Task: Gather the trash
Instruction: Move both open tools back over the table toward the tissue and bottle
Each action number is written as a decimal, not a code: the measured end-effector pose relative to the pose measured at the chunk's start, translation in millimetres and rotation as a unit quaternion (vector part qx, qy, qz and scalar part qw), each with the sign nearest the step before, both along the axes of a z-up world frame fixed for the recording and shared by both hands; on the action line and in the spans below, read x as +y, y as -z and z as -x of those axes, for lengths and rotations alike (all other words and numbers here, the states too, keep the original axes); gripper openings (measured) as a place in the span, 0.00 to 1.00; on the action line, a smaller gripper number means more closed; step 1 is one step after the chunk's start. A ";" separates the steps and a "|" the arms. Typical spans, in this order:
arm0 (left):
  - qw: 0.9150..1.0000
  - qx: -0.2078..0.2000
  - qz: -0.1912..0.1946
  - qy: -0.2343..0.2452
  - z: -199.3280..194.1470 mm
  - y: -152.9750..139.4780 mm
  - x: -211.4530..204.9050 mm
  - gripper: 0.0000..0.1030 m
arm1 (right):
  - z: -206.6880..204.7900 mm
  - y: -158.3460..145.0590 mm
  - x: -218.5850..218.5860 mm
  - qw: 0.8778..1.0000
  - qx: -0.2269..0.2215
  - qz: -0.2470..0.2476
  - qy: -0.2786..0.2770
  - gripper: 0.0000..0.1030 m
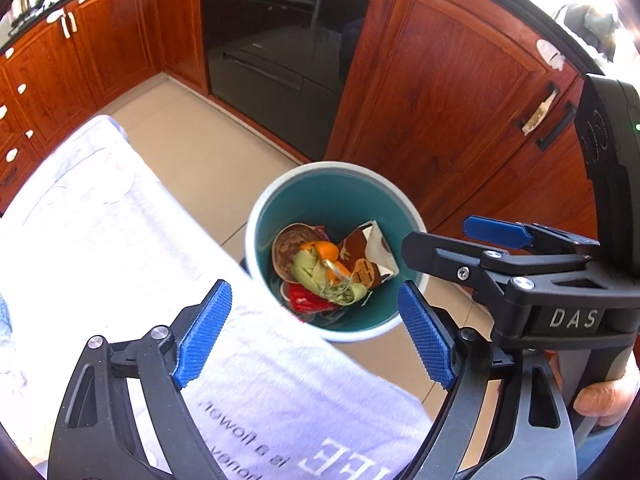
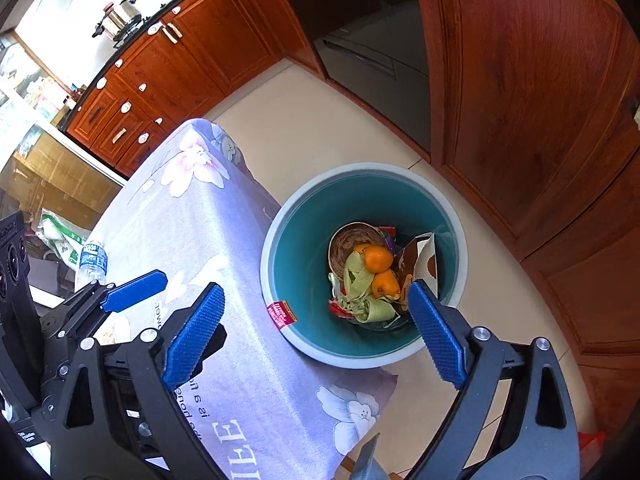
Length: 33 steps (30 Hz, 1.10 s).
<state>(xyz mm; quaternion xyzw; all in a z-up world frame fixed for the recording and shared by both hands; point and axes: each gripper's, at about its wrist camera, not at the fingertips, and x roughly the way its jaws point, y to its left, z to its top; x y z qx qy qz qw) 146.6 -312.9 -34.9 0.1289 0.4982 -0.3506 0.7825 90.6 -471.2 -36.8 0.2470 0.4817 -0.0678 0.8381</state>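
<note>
A teal trash bin [image 1: 320, 196] with a pale rim stands on the floor beside the table; it also shows in the right wrist view [image 2: 304, 240]. Inside lie orange peel [image 2: 378, 258], green husks [image 2: 360, 276], a brown carton [image 1: 368, 252], a round brown paper bowl [image 1: 290, 240] and red wrappers [image 1: 304, 300]. My left gripper [image 1: 316, 340] is open and empty above the bin's near rim. My right gripper [image 2: 316, 336] is open and empty, also above the bin. The right gripper shows in the left wrist view [image 1: 448, 264], the left one in the right wrist view [image 2: 132, 288].
A table with a flowered pale cloth [image 2: 192, 216] stands left of the bin. Wooden cabinets [image 1: 448, 100] and a black oven [image 1: 280, 52] stand behind it. A water bottle [image 2: 92, 260] and a bag [image 2: 60, 236] lie at the table's far side.
</note>
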 end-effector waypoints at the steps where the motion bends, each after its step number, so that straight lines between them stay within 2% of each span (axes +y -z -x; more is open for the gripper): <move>1: 1.000 -0.002 0.001 -0.003 1.1 -1.5 5.3 0.84 | 0.5 -1.5 4.3 1.000 -0.001 0.000 -0.002 0.87; 8: 1.000 -0.012 0.007 -0.027 5.0 -13.3 39.8 0.84 | 4.1 -12.7 38.4 1.000 -0.009 0.006 -0.023 0.87; 16: 0.998 -0.034 0.015 -0.060 12.9 -25.6 99.1 0.87 | 5.3 -25.9 89.4 0.998 -0.013 0.019 -0.059 0.87; 33: 0.983 -0.042 0.039 -0.174 7.1 -31.8 272.2 0.91 | -32.5 -37.7 244.3 0.985 0.002 0.051 -0.166 0.87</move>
